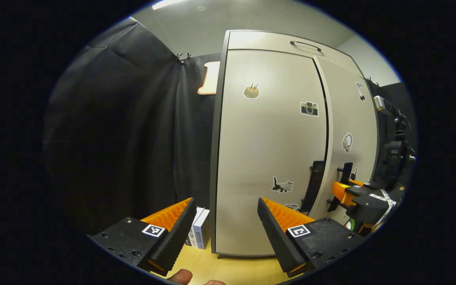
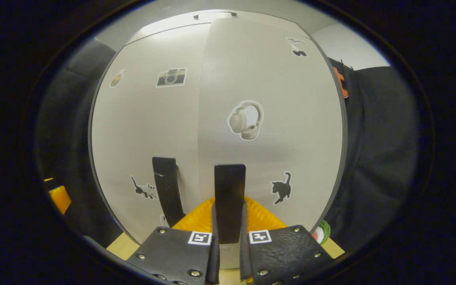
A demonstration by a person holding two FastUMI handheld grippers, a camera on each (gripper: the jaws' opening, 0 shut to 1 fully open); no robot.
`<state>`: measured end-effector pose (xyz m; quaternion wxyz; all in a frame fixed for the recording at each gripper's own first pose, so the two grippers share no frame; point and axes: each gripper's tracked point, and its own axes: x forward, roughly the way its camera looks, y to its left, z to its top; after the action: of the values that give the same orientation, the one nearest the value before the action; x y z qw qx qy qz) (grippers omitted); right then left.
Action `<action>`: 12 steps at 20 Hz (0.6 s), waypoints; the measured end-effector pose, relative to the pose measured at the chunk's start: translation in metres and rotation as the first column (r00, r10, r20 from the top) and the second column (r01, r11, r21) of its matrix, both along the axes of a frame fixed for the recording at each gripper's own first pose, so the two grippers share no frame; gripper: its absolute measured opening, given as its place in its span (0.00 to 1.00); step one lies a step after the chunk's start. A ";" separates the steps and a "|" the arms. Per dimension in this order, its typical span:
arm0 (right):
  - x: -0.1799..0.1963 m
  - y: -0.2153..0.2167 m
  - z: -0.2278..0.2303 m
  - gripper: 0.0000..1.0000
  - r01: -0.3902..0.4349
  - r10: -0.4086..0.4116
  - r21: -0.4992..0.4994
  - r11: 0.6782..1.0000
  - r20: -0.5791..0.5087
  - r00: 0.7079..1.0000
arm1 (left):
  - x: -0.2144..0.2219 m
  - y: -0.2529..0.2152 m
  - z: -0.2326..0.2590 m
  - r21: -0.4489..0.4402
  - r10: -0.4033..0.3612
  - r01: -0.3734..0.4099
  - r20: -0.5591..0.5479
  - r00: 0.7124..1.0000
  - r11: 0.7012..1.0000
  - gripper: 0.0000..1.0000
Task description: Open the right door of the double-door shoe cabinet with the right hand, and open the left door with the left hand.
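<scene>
The pale shoe cabinet (image 1: 267,158) stands upright with stickers on both doors. My right gripper (image 2: 230,211) is shut on the black vertical handle (image 2: 230,190) of the right door (image 2: 275,118). In the left gripper view that gripper (image 1: 348,190) holds the same handle (image 1: 346,171), and a dark gap shows along the right door's (image 1: 350,118) inner edge, so it looks slightly ajar. The left door (image 1: 267,130) is closed, its black handle (image 1: 316,180) untouched. My left gripper (image 1: 226,229) is open, low in front of the cabinet's left part, well short of it.
A small white box (image 1: 200,233) stands on the wooden surface (image 1: 228,269) beside the cabinet's left corner. Black cloth (image 1: 133,138) hangs to the left and behind. A dark rig (image 1: 394,150) stands to the right. A thin handle (image 1: 305,44) sits on the cabinet's top.
</scene>
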<state>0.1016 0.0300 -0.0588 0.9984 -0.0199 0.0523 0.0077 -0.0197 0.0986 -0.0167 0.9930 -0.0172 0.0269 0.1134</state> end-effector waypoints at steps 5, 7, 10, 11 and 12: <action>-0.007 -0.004 0.002 0.20 0.002 -0.002 0.007 1.000 0.010 1.000 | -0.004 -0.012 0.000 0.009 -0.027 0.027 -0.002 1.000 1.000 0.96; -0.008 -0.004 0.002 0.20 0.001 -0.001 0.011 1.000 0.010 1.000 | -0.006 -0.016 0.002 0.022 -0.034 0.034 0.002 0.999 0.999 0.96; -0.011 -0.006 0.004 0.20 0.001 -0.002 0.010 1.000 0.014 1.000 | -0.009 -0.019 0.003 0.036 -0.037 0.037 0.005 0.999 0.999 0.96; -0.012 -0.006 0.004 0.20 0.002 -0.002 0.008 1.000 0.014 1.000 | -0.010 -0.019 0.003 0.040 -0.037 0.037 0.005 0.999 0.999 0.96; -0.013 -0.007 0.004 0.20 0.001 -0.001 0.009 1.000 0.013 1.000 | -0.010 -0.019 0.004 0.042 -0.038 0.037 0.005 0.999 0.998 0.96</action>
<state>0.0888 0.0231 -0.0549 0.9988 -0.0155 0.0455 0.0072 -0.0300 0.0793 -0.0131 0.9952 0.0038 0.0221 0.0952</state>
